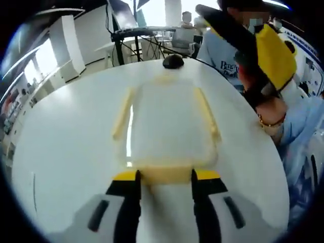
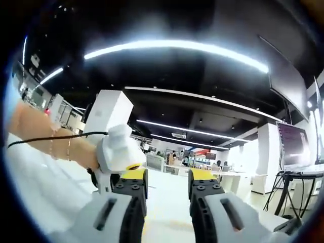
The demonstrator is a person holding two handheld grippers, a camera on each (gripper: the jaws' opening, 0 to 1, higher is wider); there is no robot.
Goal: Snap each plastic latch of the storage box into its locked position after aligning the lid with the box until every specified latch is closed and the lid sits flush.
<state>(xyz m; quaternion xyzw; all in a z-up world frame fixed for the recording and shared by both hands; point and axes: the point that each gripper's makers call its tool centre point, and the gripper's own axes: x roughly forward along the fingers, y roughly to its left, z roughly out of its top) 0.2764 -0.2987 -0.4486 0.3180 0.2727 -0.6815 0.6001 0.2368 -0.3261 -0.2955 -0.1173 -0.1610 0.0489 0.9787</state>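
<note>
A clear storage box with its lid on lies on the round white table. Pale yellow latches run along its left side and right side, and one sits at the far end. My left gripper is open at the near end, its jaws on either side of the near yellow latch. The right gripper is raised high over the table's far right edge. In the right gripper view, my right gripper is open, holds nothing and points across the room. The left gripper shows beside it.
A small black object lies at the table's far edge. A person's hand and sleeve are at the right edge. A black stand rises behind the table. A screen on a stand is at the right.
</note>
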